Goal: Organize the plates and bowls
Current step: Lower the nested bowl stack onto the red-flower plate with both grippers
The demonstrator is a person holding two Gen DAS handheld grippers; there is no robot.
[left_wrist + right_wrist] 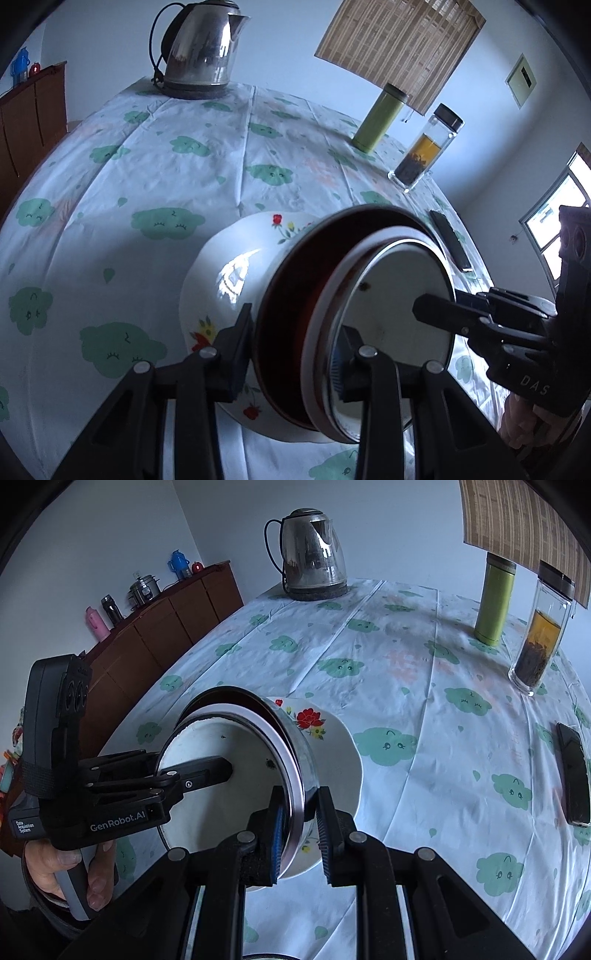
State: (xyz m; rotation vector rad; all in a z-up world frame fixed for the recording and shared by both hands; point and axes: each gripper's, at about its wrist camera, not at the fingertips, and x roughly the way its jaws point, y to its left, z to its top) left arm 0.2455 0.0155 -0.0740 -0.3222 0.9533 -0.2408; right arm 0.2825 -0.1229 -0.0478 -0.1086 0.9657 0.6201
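Note:
A nested stack of dishes is held tilted above the table: a white floral bowl (pixel 225 291) outermost, a dark red-lined bowl (pixel 291 325) inside it, and a white metal-rimmed bowl (pixel 391 295) innermost. My left gripper (pixel 295 354) is shut on the stack's rim, one finger outside the floral bowl, one inside the inner bowl. My right gripper (pixel 300 834) is shut on the opposite rim of the stack (pixel 295 775), and shows in the left wrist view (pixel 436 314). The floral bowl (pixel 332 746) and inner bowl (pixel 221 746) show in the right wrist view.
The table (pixel 147 155) has a cloud-print cloth. A steel kettle (pixel 201 48) stands at the far edge, a green flask (pixel 378 118) and a tea jar (pixel 424 147) at the right, a black phone (pixel 574 775) near the right edge. A brown cabinet (pixel 159 627) stands at the left.

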